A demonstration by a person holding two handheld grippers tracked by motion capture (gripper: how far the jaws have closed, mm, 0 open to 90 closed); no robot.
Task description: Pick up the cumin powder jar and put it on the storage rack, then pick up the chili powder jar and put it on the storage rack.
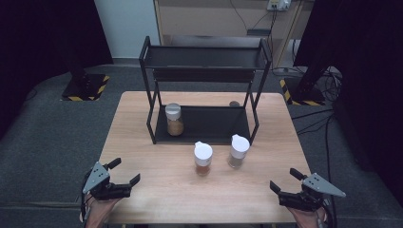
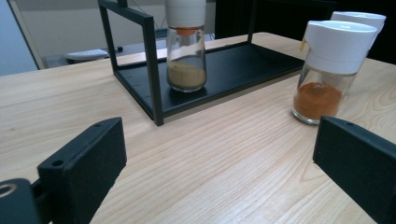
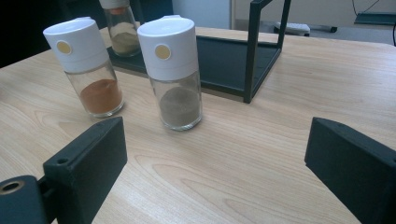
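Item 1: wooden bench point(image 1: 142, 142), on which we log a black two-tier rack point(image 1: 204, 71) standing toward its far side

Item 2: spice jar with yellowish powder point(image 1: 174, 119), upright on the rack's lower shelf, at its left end; in the left claw view point(image 2: 186, 51) we see it behind the rack's front post

Item 3: spice jar with orange powder point(image 1: 203, 159), white cap, upright on the bench just in front of the rack

Item 4: spice jar with grey-brown powder point(image 1: 238, 151), white cap, upright just beside item 3, on its right; in the right claw view point(image 3: 173, 70) we find it the nearer of the two

Item 5: left claw point(image 1: 124, 174), held at the near left corner, jaws spread apart, grasping nothing

Item 6: right claw point(image 1: 285, 179), held at the near right corner, jaws likewise spread, empty; we note both well apart from the jars
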